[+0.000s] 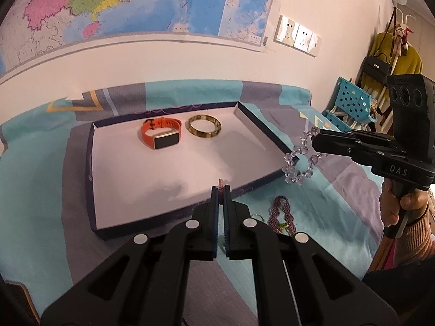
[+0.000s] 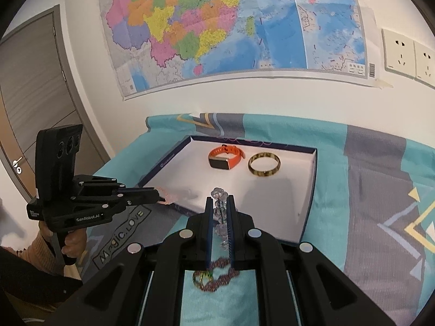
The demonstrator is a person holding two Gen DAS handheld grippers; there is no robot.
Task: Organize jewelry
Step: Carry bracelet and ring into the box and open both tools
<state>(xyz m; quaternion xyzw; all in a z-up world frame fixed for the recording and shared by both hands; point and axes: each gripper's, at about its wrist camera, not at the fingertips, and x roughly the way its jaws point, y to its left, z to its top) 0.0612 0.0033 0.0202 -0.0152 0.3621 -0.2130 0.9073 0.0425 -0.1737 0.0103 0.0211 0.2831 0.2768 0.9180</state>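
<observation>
Two grippers are each clamped on a piece of jewelry at the near edge of the box (image 1: 93,168). We note the left gripper (image 1: 220,190) has its jaws pressed nearly together on a thin pink beaded band (image 1: 220,186), which stands on edge between the pads just over the near wall of the box. We see the right gripper (image 2: 220,203) closed on a clear crystal bead bracelet (image 1: 297,163); its faceted, see-through beads hang in a loop below the tips, off the near right corner of the box and above the cloth

Box: shallow, rectangular, dark blue walls, white floor, lying open on a teal and grey patterned cloth (image 1: 40,163). We count two items inside, both toward the far wall of the box: an orange smart band (image 1: 160,135) with a dark rectangular face in a gold frame, and just beside it, to its right, a gold-toned bangle (image 1: 204,126) lying flat. They are close but we cannot tell if they touch

Outside the box, just in front of its near wall, a dark red woven bracelet (image 1: 281,214) with a small green and yellow piece lies on the cloth
</observation>
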